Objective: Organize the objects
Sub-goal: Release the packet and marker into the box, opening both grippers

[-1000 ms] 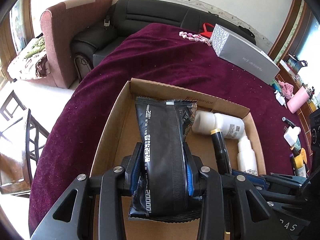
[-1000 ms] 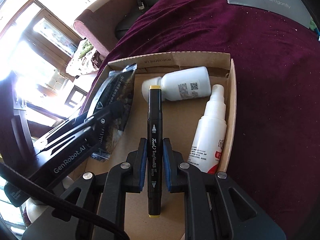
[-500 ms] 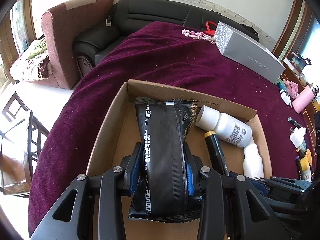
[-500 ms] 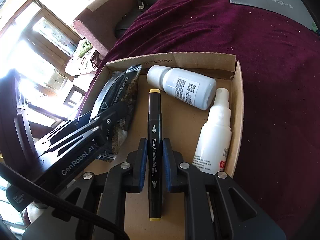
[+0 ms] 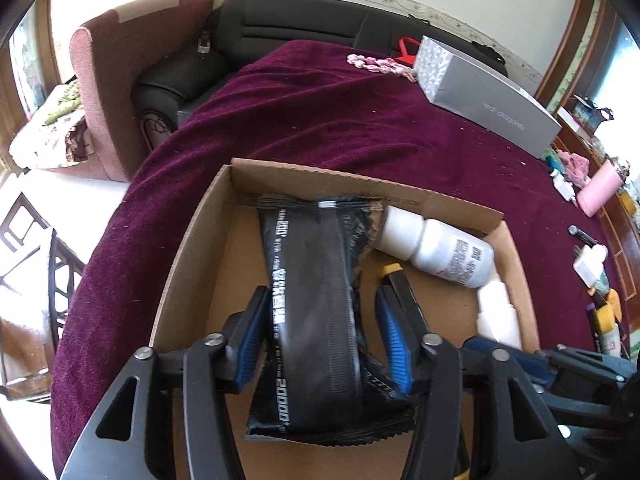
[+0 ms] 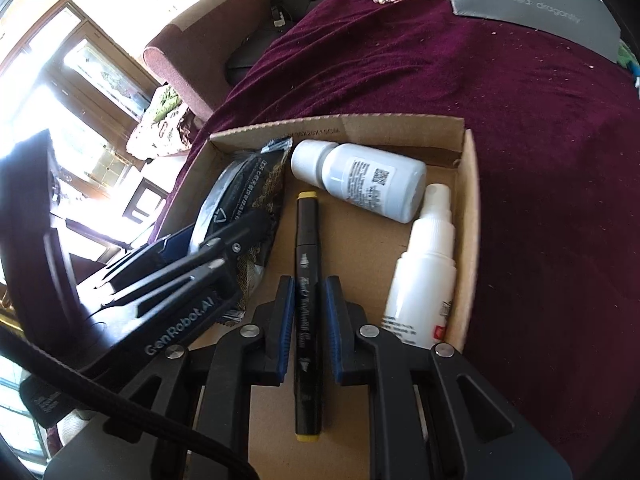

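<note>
- Left wrist view: the left tool (image 5: 318,332) has let go, both pads spread clear of the black packet (image 5: 316,312), which lies lengthwise in the cardboard box (image 5: 188,248). Next to it a white bottle (image 5: 440,250) lies on its side by the far wall. The box sits on a purple cloth (image 5: 320,120), with a grey box (image 5: 488,100) further back.
- Right wrist view: the right tool (image 6: 306,320) is released too, small gaps either side of the black marker (image 6: 307,300) lying flat on the box floor. A spray bottle (image 6: 424,268) lies along the right wall, its nozzle touching the white bottle.
</note>
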{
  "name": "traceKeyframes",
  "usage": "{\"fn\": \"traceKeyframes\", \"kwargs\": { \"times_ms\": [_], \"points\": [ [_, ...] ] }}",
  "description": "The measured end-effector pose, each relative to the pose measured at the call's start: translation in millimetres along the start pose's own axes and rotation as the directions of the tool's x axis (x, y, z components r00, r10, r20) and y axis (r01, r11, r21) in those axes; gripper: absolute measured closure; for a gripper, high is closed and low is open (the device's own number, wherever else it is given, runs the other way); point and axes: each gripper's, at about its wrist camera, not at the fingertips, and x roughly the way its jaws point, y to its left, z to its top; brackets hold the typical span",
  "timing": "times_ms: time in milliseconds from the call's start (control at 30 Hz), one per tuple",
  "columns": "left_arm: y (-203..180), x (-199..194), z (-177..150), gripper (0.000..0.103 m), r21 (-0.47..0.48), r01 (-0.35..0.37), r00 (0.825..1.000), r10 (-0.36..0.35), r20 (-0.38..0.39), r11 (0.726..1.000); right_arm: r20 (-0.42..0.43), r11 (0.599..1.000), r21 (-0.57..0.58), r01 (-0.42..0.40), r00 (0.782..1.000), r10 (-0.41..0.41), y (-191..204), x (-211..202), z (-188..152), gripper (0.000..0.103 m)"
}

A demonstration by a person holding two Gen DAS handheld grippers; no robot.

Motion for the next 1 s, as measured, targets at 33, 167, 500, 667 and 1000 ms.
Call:
{"fn": "traceKeyframes", "kwargs": {
  "times_ms": [33, 167, 500, 667, 1000],
  "points": [
    [1, -1, 0, 0.049, -0.012, 0.018, 1.000, -0.018, -0.003, 1.000, 0.013, 1.000, 0.003, 0.001, 1.000, -0.001, -1, -5, -1, 0.085],
    [1, -14, 2, 0.047, -0.031, 0.028, 0.999, -0.028, 0.022, 0.999, 0.047, 1.000, 0.017, -0.011, 0.999, 0.010, -4, -23, -3, 0.078],
    [-16, -64, -6, 0.047, 0.004, 0.041, 0.995, -0.041, 0.093, 0.999, 0.143, 0.997, 0.025, -0.078, 0.987, 0.074, -4, -68, -17, 0.054],
    [-44, -105, -22, 0.047, 0.068, 0.008, 0.979, -0.021, 0.201, 0.998, 0.183, 0.995, 0.046, -0.088, 0.980, 0.078, -13, -90, -32, 0.054],
    [-116, -149, -47, 0.044, 0.206, -0.075, 0.949, 0.007, 0.314, 0.976, 0.258, 0.984, 0.152, -0.098, 0.964, 0.056, -63, -132, -66, 0.049]
  ]
}}
